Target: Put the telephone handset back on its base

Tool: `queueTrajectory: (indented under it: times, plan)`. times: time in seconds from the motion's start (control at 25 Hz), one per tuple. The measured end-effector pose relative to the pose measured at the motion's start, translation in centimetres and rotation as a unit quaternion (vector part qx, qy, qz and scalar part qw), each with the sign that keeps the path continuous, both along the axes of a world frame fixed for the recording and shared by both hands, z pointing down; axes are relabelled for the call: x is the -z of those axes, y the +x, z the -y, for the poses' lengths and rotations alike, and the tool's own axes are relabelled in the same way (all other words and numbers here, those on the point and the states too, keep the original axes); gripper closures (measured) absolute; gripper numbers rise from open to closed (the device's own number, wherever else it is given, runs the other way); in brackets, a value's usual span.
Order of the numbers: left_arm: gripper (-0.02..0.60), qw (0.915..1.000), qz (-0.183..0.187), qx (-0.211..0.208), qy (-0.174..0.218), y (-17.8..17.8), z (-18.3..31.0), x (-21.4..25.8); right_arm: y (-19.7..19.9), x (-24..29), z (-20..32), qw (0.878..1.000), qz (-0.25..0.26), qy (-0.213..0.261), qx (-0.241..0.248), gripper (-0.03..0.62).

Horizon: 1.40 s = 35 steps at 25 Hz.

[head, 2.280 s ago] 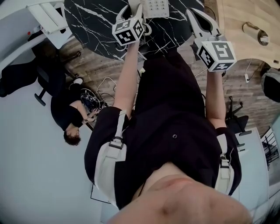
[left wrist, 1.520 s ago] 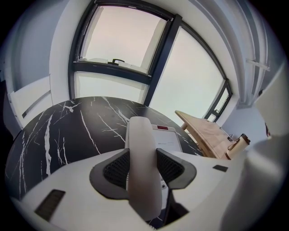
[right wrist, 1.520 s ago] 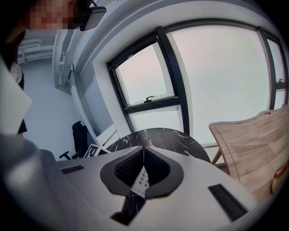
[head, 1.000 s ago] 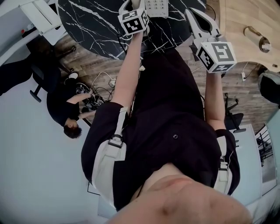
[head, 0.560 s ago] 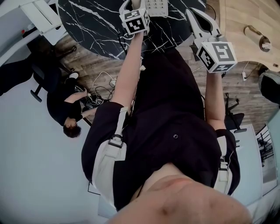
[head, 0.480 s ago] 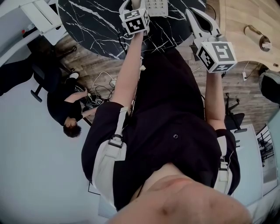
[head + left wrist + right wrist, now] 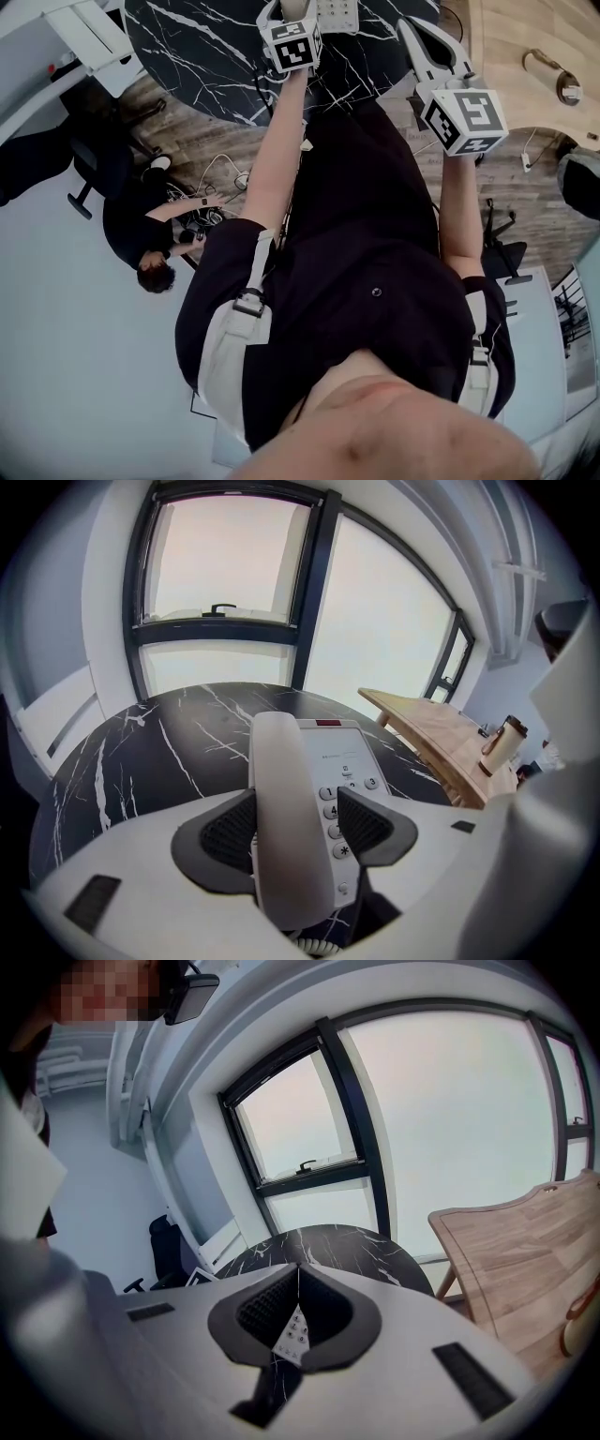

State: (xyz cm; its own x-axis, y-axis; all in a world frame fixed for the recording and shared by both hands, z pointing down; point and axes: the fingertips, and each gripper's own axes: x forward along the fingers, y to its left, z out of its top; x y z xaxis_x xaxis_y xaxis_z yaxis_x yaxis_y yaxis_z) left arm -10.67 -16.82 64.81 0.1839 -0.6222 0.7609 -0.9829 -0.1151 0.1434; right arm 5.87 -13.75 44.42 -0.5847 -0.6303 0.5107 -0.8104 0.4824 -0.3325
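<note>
The white telephone handset (image 7: 286, 827) lies lengthwise on the left side of its white base (image 7: 354, 747), keypad to its right, on the black marble table (image 7: 159, 747). My left gripper (image 7: 296, 825) straddles the handset. Its jaws have just been opening; the right pad (image 7: 366, 825) stands clear, with keys showing in the gap, so the gripper is open. In the head view the left gripper's marker cube (image 7: 293, 44) is right before the base (image 7: 337, 11). My right gripper (image 7: 298, 1274) hovers to the right, shut and empty, its tips (image 7: 411, 28) over the table's edge.
A wooden table (image 7: 525, 37) stands to the right with a brown cylinder (image 7: 548, 73) on it. A coiled cord (image 7: 314, 944) shows under the handset. A person (image 7: 141, 234) sits on the floor to the left by cables (image 7: 225, 178). A white desk (image 7: 84, 37) is far left.
The left gripper's cube has shifted toward the phone base since the oldest frame and rolled slightly in the last second. The right gripper has stayed still. The person on the floor has moved an arm.
</note>
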Motion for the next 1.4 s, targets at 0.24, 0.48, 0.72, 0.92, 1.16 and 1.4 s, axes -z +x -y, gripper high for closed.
queueTrajectory:
  times: [0.24,0.48,0.72,0.92,1.16,1.4]
  plan:
    - [0.268,0.9999,0.011,-0.009,0.006,0.2,-0.5,0.2,0.0,0.1,-0.5,1.0,0.002,0.002,0.0,0.563]
    - [0.268,0.9996,0.018,-0.001,0.02,-0.3,-1.1,1.5,0.0,0.6,-1.0,1.0,0.009,0.01,0.005,0.563]
    - [0.285,0.9975,0.029,0.034,0.054,-2.4,-1.7,4.8,0.3,1.7,-1.6,0.999,0.021,0.027,0.01,0.563]
    - [0.316,0.9947,0.034,0.053,0.08,-3.3,-3.0,7.8,0.7,2.8,-2.2,0.998,0.033,0.043,0.021,0.563]
    - [0.36,0.9918,0.04,0.059,0.106,-2.5,-5.0,10.8,1.4,3.8,-3.2,0.997,0.047,0.061,0.031,0.563]
    - [0.414,0.9874,0.053,0.048,0.141,-0.4,-7.1,14.4,2.2,5.1,-4.1,0.994,0.058,0.08,0.044,0.564]
